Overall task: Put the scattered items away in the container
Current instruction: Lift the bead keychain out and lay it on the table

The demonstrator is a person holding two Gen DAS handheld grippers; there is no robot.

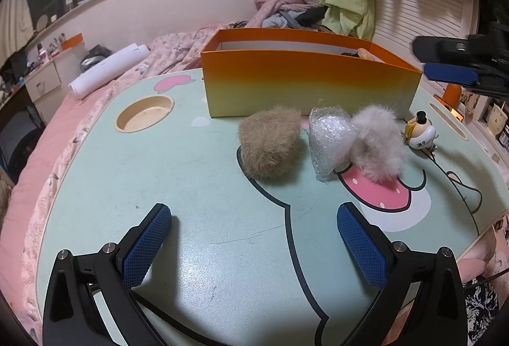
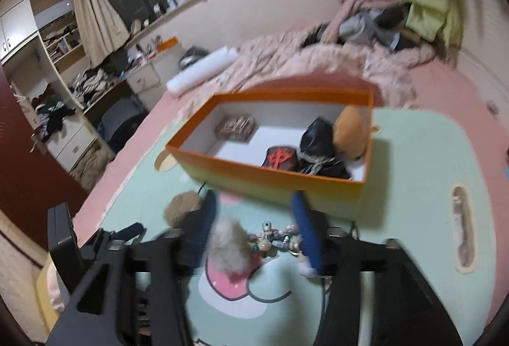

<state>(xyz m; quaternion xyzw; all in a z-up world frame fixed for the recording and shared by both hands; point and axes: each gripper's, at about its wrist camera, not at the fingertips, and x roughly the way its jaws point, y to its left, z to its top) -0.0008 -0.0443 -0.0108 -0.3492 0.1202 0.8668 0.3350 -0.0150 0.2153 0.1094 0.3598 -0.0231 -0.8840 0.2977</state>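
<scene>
A mint-green cartoon-printed surface (image 1: 191, 187) sits on a pink bed (image 2: 445, 91) in a cluttered bedroom, carrying one orange box (image 1: 305, 85) that holds four items. In front of the box lie two fur balls, one tan (image 1: 270, 145) and one white (image 1: 378, 142), one bubble-wrap bundle (image 1: 331, 139) and one small figurine (image 1: 421, 131). The left gripper (image 1: 254, 247) hovers wide and empty; the right gripper (image 2: 254, 218) stands partly spread, holding nothing.

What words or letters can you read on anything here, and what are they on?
Red mark like the character "中": on the black item inside the orange box; blurred, so not certain.
Small dark marks on the white figurine with a black top hat: too small to read.
Patterned packet in the box: too blurred to read.
No other readable text.
</scene>
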